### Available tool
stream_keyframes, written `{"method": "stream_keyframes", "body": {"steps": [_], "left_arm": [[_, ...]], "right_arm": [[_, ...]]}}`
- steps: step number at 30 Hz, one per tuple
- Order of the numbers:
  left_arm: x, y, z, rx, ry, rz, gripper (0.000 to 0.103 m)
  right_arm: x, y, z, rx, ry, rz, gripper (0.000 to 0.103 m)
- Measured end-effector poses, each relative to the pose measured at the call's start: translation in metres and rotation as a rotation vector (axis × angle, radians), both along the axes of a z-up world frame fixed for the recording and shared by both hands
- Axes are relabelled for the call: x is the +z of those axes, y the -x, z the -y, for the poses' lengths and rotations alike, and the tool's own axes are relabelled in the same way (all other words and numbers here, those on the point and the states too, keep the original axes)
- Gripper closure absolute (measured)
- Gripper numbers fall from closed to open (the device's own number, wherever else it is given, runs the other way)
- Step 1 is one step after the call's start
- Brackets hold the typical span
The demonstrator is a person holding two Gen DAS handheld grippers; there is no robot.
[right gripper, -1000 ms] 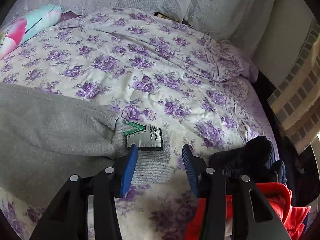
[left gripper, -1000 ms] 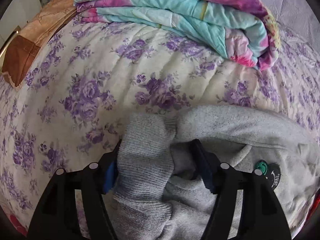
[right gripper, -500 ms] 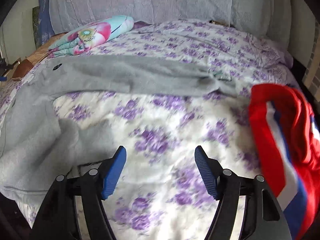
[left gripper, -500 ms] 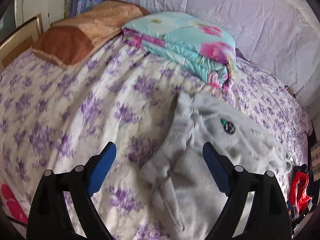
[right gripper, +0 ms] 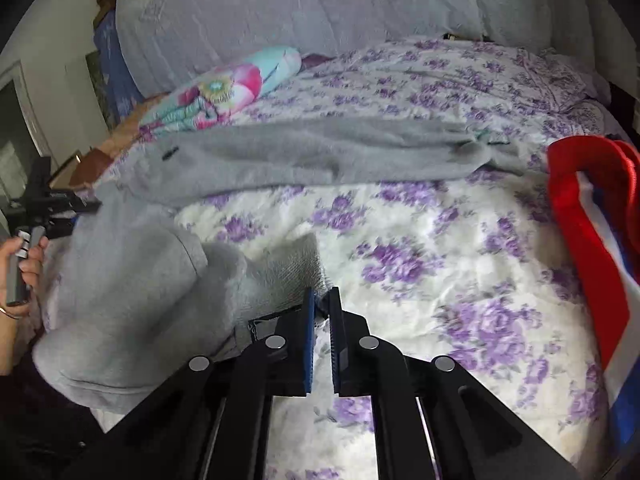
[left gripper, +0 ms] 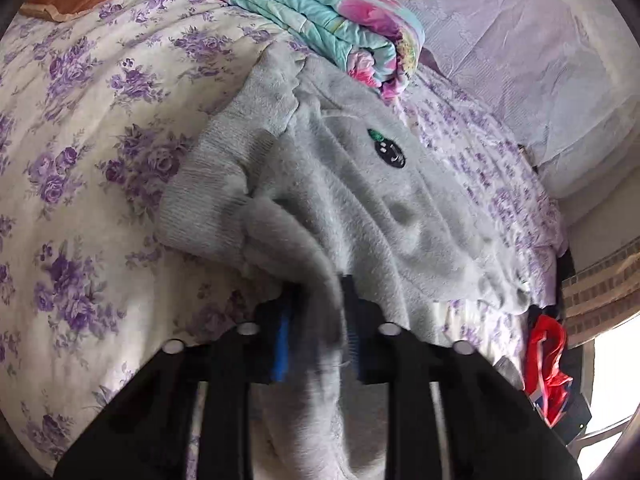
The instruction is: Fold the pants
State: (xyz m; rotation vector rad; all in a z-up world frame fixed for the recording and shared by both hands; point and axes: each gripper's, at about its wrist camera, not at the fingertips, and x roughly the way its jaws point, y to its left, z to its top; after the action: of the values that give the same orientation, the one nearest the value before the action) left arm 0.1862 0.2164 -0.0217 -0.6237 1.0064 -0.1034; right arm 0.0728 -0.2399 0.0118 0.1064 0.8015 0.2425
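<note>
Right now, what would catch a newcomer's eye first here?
The grey pants sprawl across the purple-flowered bedspread, each tool pinching a part: left tool, right tool. A red garment lies at the right edge, and a folded turquoise-pink quilt beyond the pants.

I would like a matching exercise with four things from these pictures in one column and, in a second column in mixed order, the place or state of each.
Things:
1. grey pants
2. folded floral quilt
3. red garment
4. left gripper

Places or states:
A. at the right edge of the bed
B. shut on grey cloth
C. spread across the bed
D. at the head of the bed, near the pillows

Pairs: 1-C, 2-D, 3-A, 4-B
</note>
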Motion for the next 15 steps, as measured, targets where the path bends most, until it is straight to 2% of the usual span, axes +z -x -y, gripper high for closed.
{"method": "stream_keyframes", "body": {"steps": [4, 8, 11, 15], "left_arm": [[0.033, 0.026, -0.006, 0.045, -0.009, 0.127, 0.093], [0.057, 0.078, 0.000, 0.081, -0.033, 0.211, 0.095], [0.052, 0.120, 0.008, 0.100, -0.065, 0.227, 0.095], [0.018, 0.137, 0.001, 0.120, -0.146, 0.158, 0.094]], "right_arm": [[0.062, 0.041, 0.052, -0.136, 0.035, 0.162, 0.098], [0.102, 0.083, 0.109, -0.291, 0.071, 0.249, 0.098], [0.087, 0.099, 0.132, -0.327, 0.110, 0.176, 0.097], [0.015, 0.104, 0.133, -0.286, 0.162, -0.045, 0.097]]}}
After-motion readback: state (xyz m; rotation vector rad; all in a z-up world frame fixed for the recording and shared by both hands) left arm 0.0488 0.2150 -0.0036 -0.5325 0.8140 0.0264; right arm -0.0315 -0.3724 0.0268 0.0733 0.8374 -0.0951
